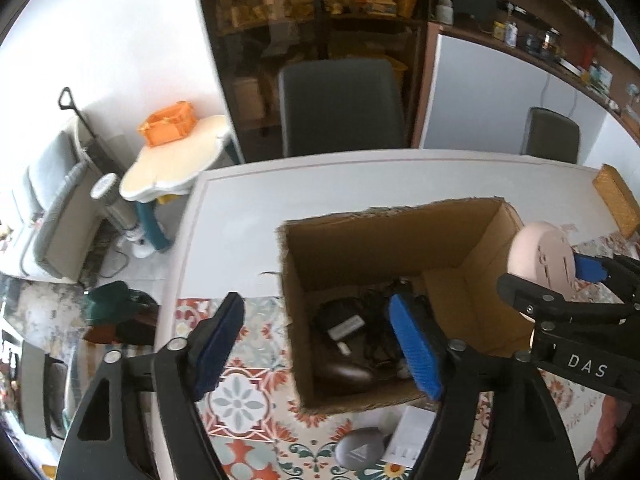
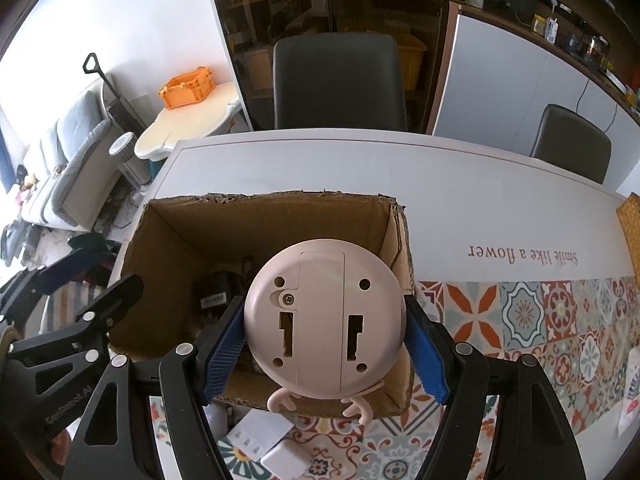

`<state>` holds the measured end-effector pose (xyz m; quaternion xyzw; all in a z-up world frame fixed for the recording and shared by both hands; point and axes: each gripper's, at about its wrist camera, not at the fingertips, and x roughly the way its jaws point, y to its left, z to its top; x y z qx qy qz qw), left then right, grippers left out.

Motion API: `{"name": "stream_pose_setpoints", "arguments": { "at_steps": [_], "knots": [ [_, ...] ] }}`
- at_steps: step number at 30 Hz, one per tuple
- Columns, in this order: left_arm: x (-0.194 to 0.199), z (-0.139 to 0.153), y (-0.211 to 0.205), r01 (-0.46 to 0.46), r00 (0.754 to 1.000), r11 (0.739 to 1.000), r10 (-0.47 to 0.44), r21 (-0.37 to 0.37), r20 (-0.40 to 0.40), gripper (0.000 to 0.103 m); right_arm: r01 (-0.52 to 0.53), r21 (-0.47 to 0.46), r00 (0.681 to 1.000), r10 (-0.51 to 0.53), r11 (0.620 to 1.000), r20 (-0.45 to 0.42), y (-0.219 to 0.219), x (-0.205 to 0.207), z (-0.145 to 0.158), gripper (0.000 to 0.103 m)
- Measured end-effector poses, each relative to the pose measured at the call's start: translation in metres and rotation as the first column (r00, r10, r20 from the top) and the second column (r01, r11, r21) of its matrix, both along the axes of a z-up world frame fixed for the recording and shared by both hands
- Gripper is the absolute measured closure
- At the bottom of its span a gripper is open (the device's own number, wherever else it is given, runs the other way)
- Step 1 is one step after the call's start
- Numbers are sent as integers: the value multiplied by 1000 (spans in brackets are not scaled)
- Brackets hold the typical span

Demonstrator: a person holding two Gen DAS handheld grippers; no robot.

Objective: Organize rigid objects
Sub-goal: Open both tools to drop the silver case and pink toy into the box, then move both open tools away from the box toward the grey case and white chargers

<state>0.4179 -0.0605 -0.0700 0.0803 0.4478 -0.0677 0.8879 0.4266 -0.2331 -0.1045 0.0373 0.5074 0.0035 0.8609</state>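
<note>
An open cardboard box (image 1: 400, 236) (image 2: 180, 232) stands on the table and holds dark objects, among them a black adapter (image 1: 342, 322) (image 2: 214, 294). My right gripper (image 2: 324, 344) is shut on a round pink device (image 2: 324, 320) with small antlers, back side facing the camera, held above the box's near right part. The device also shows in the left wrist view (image 1: 540, 260) at the box's right wall. My left gripper (image 1: 320, 344) is open and empty, over the box's left front corner.
A white charger-like block (image 1: 408, 436) (image 2: 256, 436), a second white block (image 2: 284, 462) and a grey round case (image 1: 358, 450) lie in front of the box on the patterned tablecloth (image 2: 520, 320). A woven basket (image 1: 616, 200) sits at the table's right. Dark chairs (image 2: 338, 84) stand behind.
</note>
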Motion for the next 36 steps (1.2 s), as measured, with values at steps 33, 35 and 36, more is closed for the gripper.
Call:
{"name": "stream_pose_setpoints", "arguments": {
  "at_steps": [33, 35, 36],
  "knots": [
    [-98, 40, 40, -113, 982, 994, 111, 4, 150, 0, -15, 25, 985, 10, 1000, 170, 16, -96, 47, 19],
    [-103, 36, 42, -118, 983, 993, 117, 5, 139, 0, -15, 25, 987, 11, 1000, 163, 18, -103, 43, 19],
    [-106, 33, 43, -116, 985, 993, 115, 2, 129, 0, -17, 28, 987, 12, 999, 160, 18, -107, 40, 19]
  ]
}}
